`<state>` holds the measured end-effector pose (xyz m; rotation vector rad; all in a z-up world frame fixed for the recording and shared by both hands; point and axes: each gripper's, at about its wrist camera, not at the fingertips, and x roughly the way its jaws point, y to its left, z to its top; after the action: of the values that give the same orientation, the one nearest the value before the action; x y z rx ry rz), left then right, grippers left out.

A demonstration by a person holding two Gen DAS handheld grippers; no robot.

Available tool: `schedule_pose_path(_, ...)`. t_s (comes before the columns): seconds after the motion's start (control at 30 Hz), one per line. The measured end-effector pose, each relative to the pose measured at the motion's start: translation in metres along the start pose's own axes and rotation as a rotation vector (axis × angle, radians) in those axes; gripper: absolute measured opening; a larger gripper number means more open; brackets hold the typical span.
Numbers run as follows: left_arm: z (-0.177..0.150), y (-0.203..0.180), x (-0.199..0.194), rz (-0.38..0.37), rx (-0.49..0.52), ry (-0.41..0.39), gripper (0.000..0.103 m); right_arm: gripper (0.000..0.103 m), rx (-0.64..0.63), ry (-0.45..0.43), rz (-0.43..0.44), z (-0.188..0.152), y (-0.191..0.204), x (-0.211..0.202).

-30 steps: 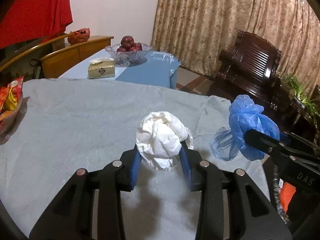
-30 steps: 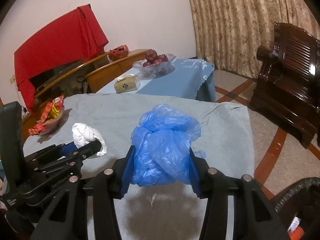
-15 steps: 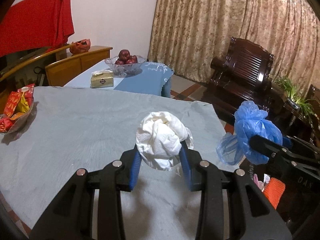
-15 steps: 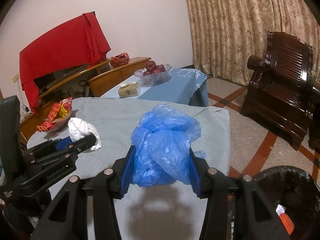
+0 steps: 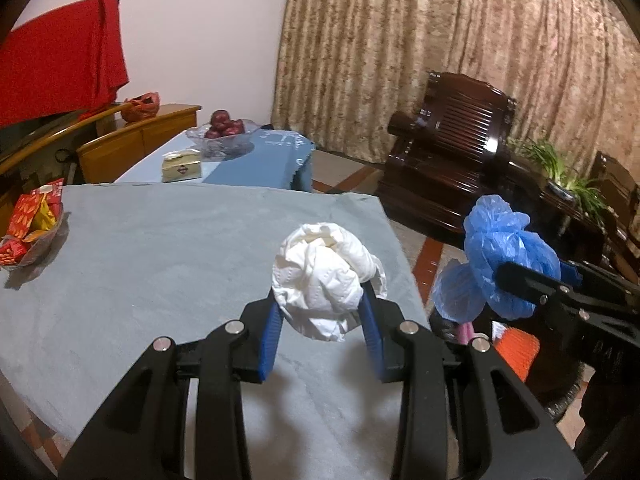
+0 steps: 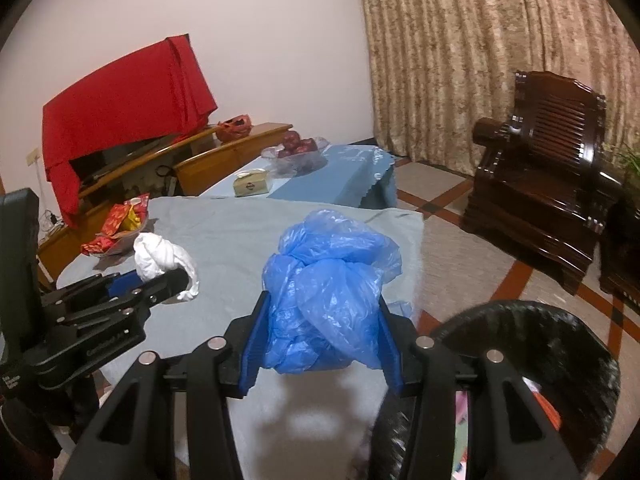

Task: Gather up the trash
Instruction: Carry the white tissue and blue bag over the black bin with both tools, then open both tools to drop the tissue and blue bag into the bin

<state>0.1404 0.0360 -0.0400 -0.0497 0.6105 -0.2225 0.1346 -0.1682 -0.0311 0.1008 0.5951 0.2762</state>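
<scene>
- Indoor artificial light, moderately bright and warm, falls from above; its source is out of frame.
- The crumpled white paper wad [image 5: 326, 276] throws a soft dark shadow on the grey-blue tablecloth [image 5: 160, 248] below the black gripper fingers [image 5: 264, 336].
- The crumpled blue plastic bag [image 6: 328, 292] casts a similar blurred shadow.
- Fisheye distortion bends the beige patterned curtain [image 5: 460, 52] and blackens the corners.
- The black trash bin rim [image 6: 540, 320] is smeared by blur.
- The dark wooden armchair [image 6: 552, 184] shows small glossy highlights.
</scene>
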Motion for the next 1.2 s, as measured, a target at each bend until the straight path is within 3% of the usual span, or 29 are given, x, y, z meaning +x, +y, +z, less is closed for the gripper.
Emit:
schedule_pose_path(0.63,-0.023,-0.104,0.028,-0.188,0.129,0.023,0.035,0.048,0.133,-0.007,-0.230,-0.047,-0.109,-0.070)
schedule_pose_path(0.9,-0.039,-0.162,0.060,-0.281,0.205,0.057,0.035,0.048,0.188,0.026,-0.321,-0.070,-0.155,-0.077)
schedule_pose_path(1.2,-0.051,-0.200,0.101,-0.314,0.219,0.096,0.035,0.048,0.223,0.050,-0.358,-0.082,-0.190,-0.068)
